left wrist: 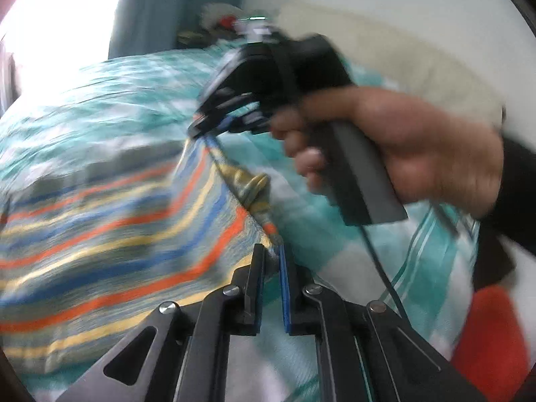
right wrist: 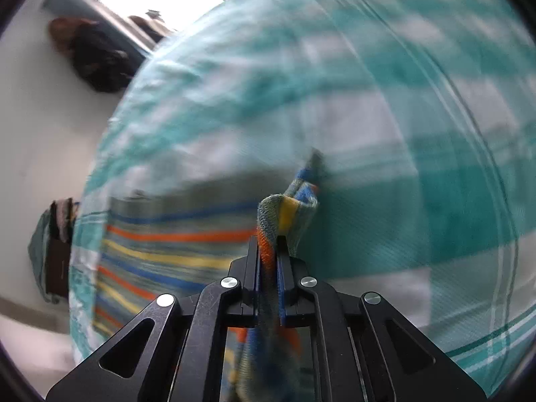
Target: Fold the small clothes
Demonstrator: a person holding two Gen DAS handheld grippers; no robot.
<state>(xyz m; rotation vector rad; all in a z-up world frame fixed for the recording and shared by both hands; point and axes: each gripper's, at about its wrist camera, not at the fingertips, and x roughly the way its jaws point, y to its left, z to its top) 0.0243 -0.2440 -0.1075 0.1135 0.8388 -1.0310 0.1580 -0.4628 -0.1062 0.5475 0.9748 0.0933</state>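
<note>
A small striped cloth (left wrist: 117, 227), with orange, blue and yellow bands, lies on a teal and white checked bedspread (left wrist: 100, 100). My left gripper (left wrist: 270, 249) is shut on the cloth's near corner. One edge of the cloth is stretched from there to my right gripper (left wrist: 201, 129), which a hand (left wrist: 418, 154) holds further back. In the right wrist view, my right gripper (right wrist: 268, 243) is shut on a bunched fold of the striped cloth (right wrist: 174, 244). The fabric sticks up above the fingertips and hangs down between the arms. The pictures are blurred.
A red object (left wrist: 489, 335) lies at the lower right on the bedspread (right wrist: 368, 100). A teal curtain (left wrist: 150, 10) and a bright window are behind the bed. A dark bag (right wrist: 97, 57) sits on the pale floor to the left of the bed, with more dark items (right wrist: 57, 244) below it.
</note>
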